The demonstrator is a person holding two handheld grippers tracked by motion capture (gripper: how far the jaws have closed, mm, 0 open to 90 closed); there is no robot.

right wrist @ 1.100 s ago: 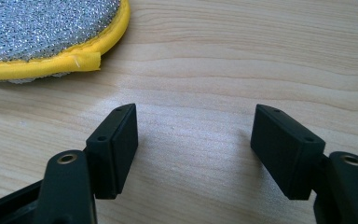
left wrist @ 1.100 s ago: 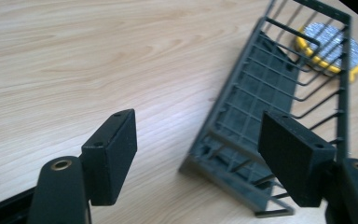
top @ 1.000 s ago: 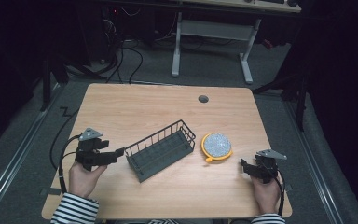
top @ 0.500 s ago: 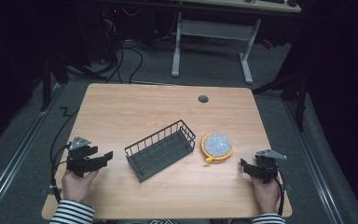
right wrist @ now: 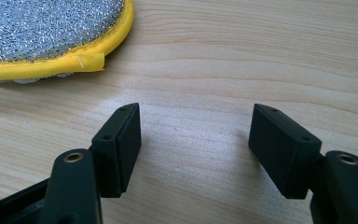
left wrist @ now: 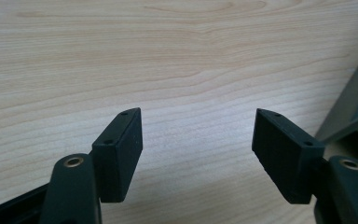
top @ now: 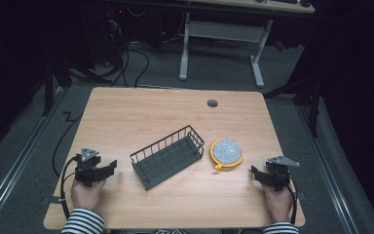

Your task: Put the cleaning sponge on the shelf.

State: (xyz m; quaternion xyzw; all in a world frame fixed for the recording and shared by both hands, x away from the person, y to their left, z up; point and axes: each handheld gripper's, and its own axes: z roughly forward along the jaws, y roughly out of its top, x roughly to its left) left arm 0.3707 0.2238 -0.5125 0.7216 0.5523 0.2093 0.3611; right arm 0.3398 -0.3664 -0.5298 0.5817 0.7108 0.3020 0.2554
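Resting wide open and empty, left gripper and right gripper were held at 9 and 3 o'clock of the wire basket and scouring pad, seemingly poised.

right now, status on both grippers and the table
Left gripper open, empty. Right gripper open, empty. Wire basket and yellow-rimmed scrubber untouched between them. Nothing in the way.

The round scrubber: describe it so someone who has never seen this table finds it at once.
Start at the wooden table and find the dark wire basket lying near its middle. Just off the basket's right end lies the round scrubber, flat on the wood. It is the only bright thing there: a glittery silver disc edged in yellow.
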